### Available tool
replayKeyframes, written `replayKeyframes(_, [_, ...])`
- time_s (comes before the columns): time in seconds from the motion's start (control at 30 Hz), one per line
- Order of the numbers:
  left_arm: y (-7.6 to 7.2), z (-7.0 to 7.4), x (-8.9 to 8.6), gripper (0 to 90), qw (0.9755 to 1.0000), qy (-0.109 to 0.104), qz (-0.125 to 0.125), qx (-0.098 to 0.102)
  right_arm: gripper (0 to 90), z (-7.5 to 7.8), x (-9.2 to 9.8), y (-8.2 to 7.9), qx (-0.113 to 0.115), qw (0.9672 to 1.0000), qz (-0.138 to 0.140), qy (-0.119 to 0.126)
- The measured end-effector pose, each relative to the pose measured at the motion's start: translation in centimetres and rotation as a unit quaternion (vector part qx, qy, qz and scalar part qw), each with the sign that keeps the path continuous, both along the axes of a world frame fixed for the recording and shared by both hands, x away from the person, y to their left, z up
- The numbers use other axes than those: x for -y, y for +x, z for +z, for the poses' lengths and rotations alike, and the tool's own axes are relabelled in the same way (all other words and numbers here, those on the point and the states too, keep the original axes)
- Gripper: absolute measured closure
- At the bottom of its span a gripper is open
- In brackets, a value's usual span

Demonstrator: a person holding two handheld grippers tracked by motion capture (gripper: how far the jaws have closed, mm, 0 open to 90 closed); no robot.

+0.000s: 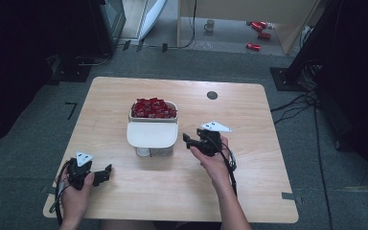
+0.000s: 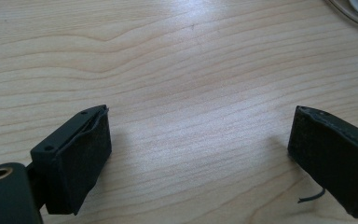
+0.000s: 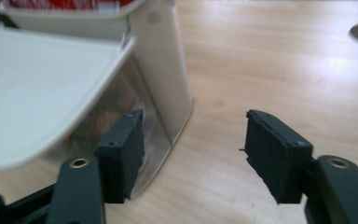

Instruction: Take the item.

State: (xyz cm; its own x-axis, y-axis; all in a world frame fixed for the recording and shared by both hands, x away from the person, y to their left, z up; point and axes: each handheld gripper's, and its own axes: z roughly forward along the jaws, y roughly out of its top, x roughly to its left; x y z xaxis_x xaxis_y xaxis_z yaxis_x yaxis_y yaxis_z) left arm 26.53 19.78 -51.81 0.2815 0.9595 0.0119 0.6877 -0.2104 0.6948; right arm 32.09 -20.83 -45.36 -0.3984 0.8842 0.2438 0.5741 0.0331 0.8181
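A white container (image 1: 152, 129) stands at the middle of the wooden table (image 1: 249, 163), its back part heaped with red wrapped pieces (image 1: 154, 108). Its white lid (image 1: 152, 134) is folded forward over the front. My right gripper (image 1: 187, 141) is held just right of the container, open and holding nothing. In the right gripper view the container's corner (image 3: 165, 79) and the lid (image 3: 42, 88) rise right in front of the open gripper (image 3: 193, 140). My left gripper (image 1: 106, 171) rests near the table's front left, open and holding nothing, over bare wood (image 2: 200, 126).
A dark round grommet (image 1: 212, 95) sits in the table's far right part. On the floor beyond the table lie red cans (image 1: 258, 33) and a mug (image 1: 210, 25). Cables (image 1: 297, 103) run across the floor at the right.
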Motion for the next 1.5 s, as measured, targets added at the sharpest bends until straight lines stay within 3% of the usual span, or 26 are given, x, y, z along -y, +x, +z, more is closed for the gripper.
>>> replayKeyframes(0.2, [0.0, 0.0, 0.0, 6.3, 1.0000, 0.001, 0.000, 0.000, 49.5, 2.3, -0.6, 1.1, 0.029, 0.9995, -0.012, 0.009])
replayKeyframes(0.37, [0.0, 0.0, 0.0, 6.4, 1.0000, -0.001, 0.000, 0.001, 59.6, 4.2, -1.8, 1.9, 0.049, 0.9985, 0.000, 0.026])
replayKeyframes(0.5, [0.0, 0.0, 0.0, 6.4, 1.0000, -0.001, 0.001, 0.001, 62.3, 5.4, -2.8, 2.6, 0.060, 0.9973, 0.009, 0.042])
replayKeyframes(0.77, [0.0, 0.0, 0.0, 6.4, 1.0000, 0.000, 0.000, 0.001, 67.6, 7.0, -4.9, 3.9, 0.076, 0.9964, 0.015, 0.036])
replayKeyframes(1.03, [0.0, 0.0, 0.0, 6.4, 1.0000, -0.001, 0.001, 0.001, 72.5, 6.8, -6.9, 6.1, 0.065, 0.9978, 0.005, 0.014])
replayKeyframes(1.2, [0.0, 0.0, 0.0, 6.4, 1.0000, 0.000, 0.000, 0.000, 76.0, 5.4, -7.6, 7.8, 0.035, 0.9993, -0.009, -0.003])
replayKeyframes(1.5, [0.0, 0.0, 0.0, 6.4, 1.0000, 0.000, 0.000, 0.000, 88.9, 5.3, -7.4, 7.9, 0.041, 0.9990, -0.017, -0.005])
